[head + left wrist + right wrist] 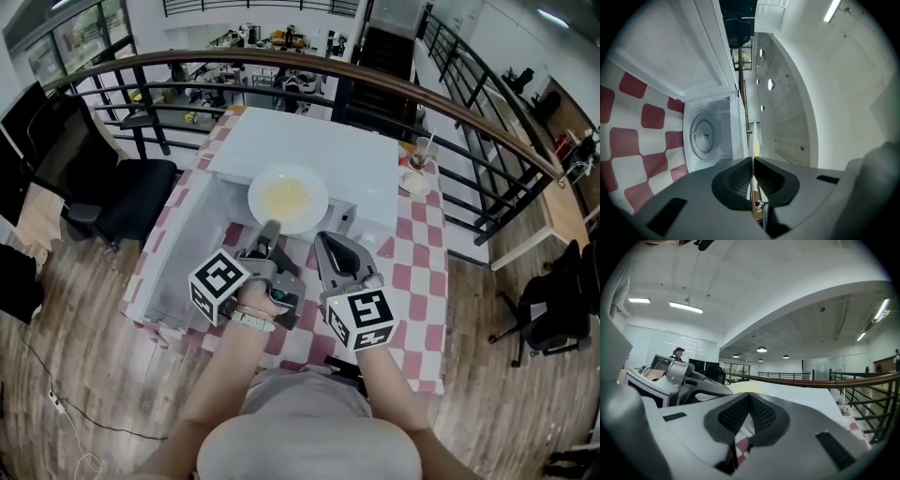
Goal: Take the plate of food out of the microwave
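The round white plate of pale yellow food [288, 199] is out of the white box-shaped microwave [309, 150] and held in the air just in front of its opening. It is pinched at its near rim by the left gripper [272, 230]. In the left gripper view the jaws are pressed onto the thin plate edge, which shows as a white sliver running away between them. Beyond it, the round glass turntable [705, 136] inside the cavity is bare. The right gripper [324, 238] hangs just right of the left one with its jaws together and nothing in them; only red-and-white checked tablecloth [412, 253] shows through the slit. The microwave door [178, 248] stands open on the left, so the free way out seems to be towards the near right. The step in hand is probably carrying the plate clear and setting it down. A single grip on one rim leaves the far side of the plate unsupported, so the wrist should stay level and the move slow, or the food may slide to the far edge. Draw the plate straight back, away from the top edge of the opening, then lower it flat onto open cloth at the near right. Release it only once its base rests on the cloth.
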### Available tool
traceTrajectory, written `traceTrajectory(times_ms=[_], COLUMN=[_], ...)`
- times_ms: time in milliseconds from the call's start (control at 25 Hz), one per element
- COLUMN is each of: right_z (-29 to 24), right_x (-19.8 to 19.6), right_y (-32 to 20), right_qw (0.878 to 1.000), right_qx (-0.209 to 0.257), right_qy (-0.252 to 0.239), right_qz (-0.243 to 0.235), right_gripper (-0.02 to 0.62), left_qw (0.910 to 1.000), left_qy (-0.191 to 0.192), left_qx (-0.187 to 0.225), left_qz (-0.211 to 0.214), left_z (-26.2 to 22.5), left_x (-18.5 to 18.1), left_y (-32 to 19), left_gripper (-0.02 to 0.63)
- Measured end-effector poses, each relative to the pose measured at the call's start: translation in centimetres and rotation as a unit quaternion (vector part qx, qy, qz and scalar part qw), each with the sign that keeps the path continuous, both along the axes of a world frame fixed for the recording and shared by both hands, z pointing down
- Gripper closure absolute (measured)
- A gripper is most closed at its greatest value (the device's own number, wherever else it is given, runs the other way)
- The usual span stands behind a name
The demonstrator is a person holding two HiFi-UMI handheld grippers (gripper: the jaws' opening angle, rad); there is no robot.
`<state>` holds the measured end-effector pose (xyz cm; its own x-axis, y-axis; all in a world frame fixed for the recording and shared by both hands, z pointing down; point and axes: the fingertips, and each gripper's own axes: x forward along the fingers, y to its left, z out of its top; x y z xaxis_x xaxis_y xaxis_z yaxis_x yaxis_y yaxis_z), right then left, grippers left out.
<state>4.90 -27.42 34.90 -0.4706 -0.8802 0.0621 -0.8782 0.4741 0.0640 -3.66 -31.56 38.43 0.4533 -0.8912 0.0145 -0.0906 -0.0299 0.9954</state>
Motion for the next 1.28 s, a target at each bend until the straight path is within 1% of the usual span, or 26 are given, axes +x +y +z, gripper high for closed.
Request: traceTrajectory(times_ms=[480, 800, 1280], right_z=[-0.5, 0.1, 0.2], right_x=[1.6, 1.7, 2.1], right_y=[-1.0, -1.4, -2.0], right_qw=[1.000, 0.999, 0.999], right_qx=[-0.003, -0.010, -0.010], right_qy=[-0.003, -0.001, -0.004], right_qz=[0.025, 0.031, 0.033], right_gripper=[0.571, 0.571, 0.571], left_qw=[0.9999, 0.9997, 0.9998], left_qy=[0.008, 0.009, 0.009], left_qx=[-0.004, -0.008, -0.008], left_qz=[0.011, 0.019, 0.019], left_z=[0.3, 0.5, 0.7], left_x=[1.7, 2.1, 2.3], left_y=[-0.7, -1.0, -1.6], left_gripper=[0.592, 0.592, 0.592])
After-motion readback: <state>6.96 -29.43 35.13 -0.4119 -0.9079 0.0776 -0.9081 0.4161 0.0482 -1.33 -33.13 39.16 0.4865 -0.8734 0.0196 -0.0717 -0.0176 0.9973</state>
